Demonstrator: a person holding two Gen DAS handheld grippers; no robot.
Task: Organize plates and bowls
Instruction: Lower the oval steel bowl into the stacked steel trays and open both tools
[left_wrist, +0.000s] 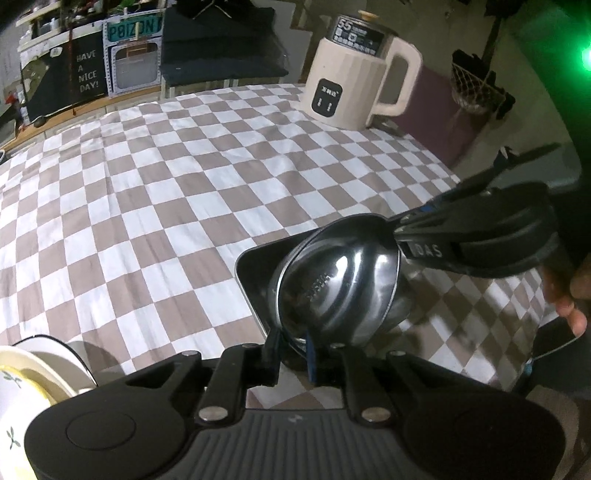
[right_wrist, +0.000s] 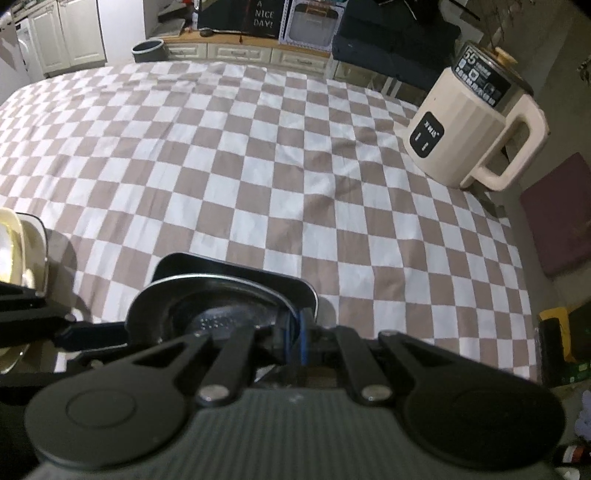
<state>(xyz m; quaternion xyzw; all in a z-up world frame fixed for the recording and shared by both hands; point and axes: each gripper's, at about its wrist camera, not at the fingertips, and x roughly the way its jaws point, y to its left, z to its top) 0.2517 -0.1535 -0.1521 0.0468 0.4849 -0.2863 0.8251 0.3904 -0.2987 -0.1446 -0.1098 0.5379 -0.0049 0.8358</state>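
A shiny steel bowl (left_wrist: 336, 280) is tilted on edge over a black tray (left_wrist: 251, 269) on the checkered tablecloth. My left gripper (left_wrist: 291, 354) is shut on the bowl's near rim. My right gripper (left_wrist: 399, 230) comes in from the right and is shut on the bowl's far rim. In the right wrist view the steel bowl (right_wrist: 207, 310) lies just ahead of my right gripper (right_wrist: 295, 339), with the left gripper (right_wrist: 74, 336) reaching in from the left. Cream plates with a leaf pattern (left_wrist: 22, 384) stand at the lower left.
A cream electric kettle (left_wrist: 354, 85) stands at the table's far right corner. The checkered cloth (left_wrist: 166, 192) covers the table. Plates stand in a rack (right_wrist: 18, 251) at the left edge. A purple cushion (right_wrist: 557, 210) lies beyond the right table edge.
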